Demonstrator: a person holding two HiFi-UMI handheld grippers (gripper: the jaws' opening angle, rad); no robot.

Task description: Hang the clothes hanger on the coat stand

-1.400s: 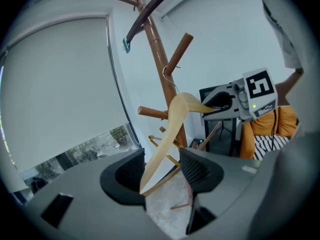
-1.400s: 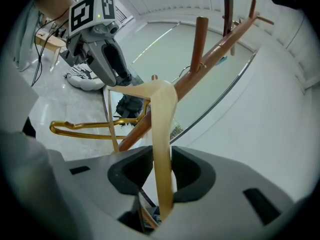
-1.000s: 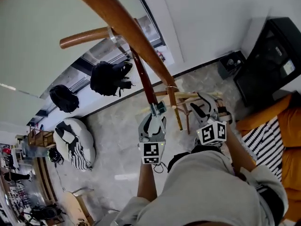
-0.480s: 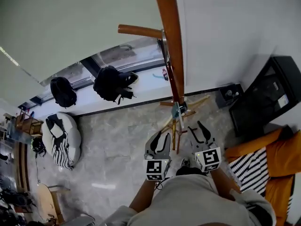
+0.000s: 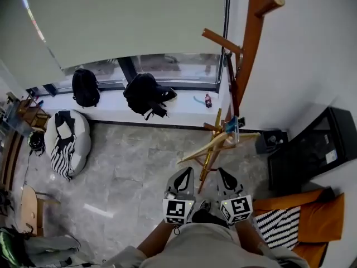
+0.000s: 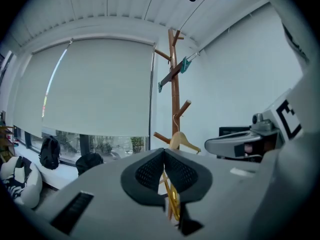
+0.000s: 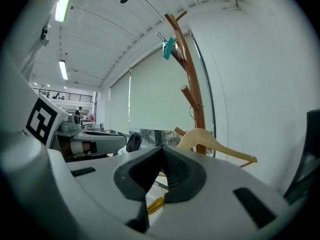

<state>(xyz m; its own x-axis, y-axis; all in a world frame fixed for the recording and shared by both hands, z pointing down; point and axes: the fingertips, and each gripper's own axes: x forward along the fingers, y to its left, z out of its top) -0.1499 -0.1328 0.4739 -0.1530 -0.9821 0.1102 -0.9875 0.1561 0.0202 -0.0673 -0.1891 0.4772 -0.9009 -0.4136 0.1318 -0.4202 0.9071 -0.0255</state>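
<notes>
Pale wood, the hanger [image 5: 196, 154] hangs from a low peg of the coat stand [image 5: 251, 43], close to the white wall and sitting at a tilt. The left gripper [image 5: 187, 173] and right gripper [image 5: 221, 173] are side by side near it, clear of the wood. Both pairs of jaws have just closed, pads pressed together with nothing between them.

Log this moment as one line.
hanger: hung on coat stand | left claw: just closed, empty | right claw: just closed, empty
</notes>
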